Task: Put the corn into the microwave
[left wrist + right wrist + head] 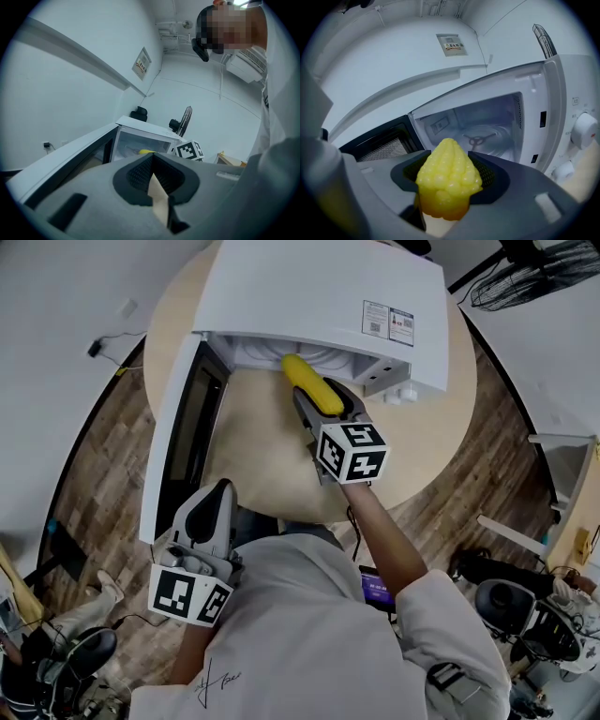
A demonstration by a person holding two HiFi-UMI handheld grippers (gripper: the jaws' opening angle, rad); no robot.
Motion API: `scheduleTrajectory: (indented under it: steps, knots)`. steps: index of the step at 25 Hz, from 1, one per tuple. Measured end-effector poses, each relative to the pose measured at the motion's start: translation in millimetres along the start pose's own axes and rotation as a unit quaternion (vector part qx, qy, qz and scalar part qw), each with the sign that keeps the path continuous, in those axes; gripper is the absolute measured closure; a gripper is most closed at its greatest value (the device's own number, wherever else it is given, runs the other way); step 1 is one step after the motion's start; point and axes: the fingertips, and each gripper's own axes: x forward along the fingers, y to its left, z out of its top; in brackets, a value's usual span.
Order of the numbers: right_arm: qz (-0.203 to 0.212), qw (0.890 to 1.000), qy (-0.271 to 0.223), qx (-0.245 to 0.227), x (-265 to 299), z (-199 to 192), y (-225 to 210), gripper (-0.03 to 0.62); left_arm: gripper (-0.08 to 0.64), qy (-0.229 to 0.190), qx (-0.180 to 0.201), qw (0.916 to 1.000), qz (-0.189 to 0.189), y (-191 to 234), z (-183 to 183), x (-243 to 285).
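Before the open microwave, the right tongs are clamped on the corn; the left tongs, closed together and empty, hover beside its door.

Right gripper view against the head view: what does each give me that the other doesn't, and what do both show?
Only the right gripper view looks inside the microwave: the turntable hub on its floor, plus a control knob at the right. Only the head view shows the left gripper by the door's outer end, the round table and the microwave's top. Both show the right gripper clamping the corn at the opening, with the door swung wide.
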Motion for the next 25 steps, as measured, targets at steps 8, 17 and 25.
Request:
scheduleTrajectory:
  steps: [8, 17, 25]
  knots:
    - [-0.017, 1.0, 0.001, -0.001, 22, 2, -13, 0.331, 0.571, 0.0, 0.003, 1.0, -0.002, -1, 1, 3]
    - [-0.041, 0.999, -0.002, 0.005, 43, 7, -31, 0.331, 0.571, 0.007, 0.006, 0.9999, 0.006, 3, -3, 1]
    - [-0.058, 0.998, 0.002, -0.008, 60, 6, -38, 0.331, 0.571, 0.006, 0.001, 1.0, 0.002, 5, -3, 0]
